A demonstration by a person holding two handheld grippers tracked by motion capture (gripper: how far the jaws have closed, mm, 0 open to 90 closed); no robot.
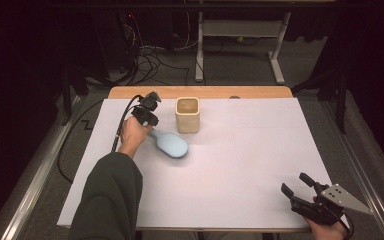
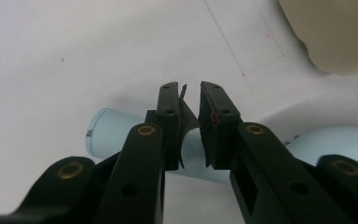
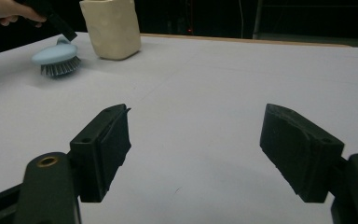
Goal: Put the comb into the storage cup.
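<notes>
Brush (image 1: 172, 144): pale blue, lying on the white sheet (image 1: 240, 165) just left of the cup (image 1: 187, 114), in the far left part of the table.
Brush axis: in the high view its long axis runs from upper left to lower right; the handle (image 2: 121, 135) points up-left toward my left hand (image 1: 132, 134), the broad head points down-right toward the middle of the sheet.
Brush face: in my right gripper view the dark bristles face down onto the sheet, the blue back up.
Left arm: my sleeve reaches forward from the bottom edge, wrist bent so that my left gripper (image 1: 150, 119) tips down onto the handle end.
Left gripper: narrow, the pads (image 2: 214, 121) set on either side of the handle and pressing it; I have the brush by its handle.
Right hand: low at the near right corner, with my right gripper (image 1: 295, 184) aimed up-left across the sheet, level above it.
Right gripper: wide, pads well apart, bare sheet between them.
Cup: cream, upright, mouth up, apart from the brush head.
Hidden: my left jaws cover the middle of the handle; the head is cut off at the right edge in the left gripper view.
Hard to tell: whether the brush still rests on the sheet or is just off it.
</notes>
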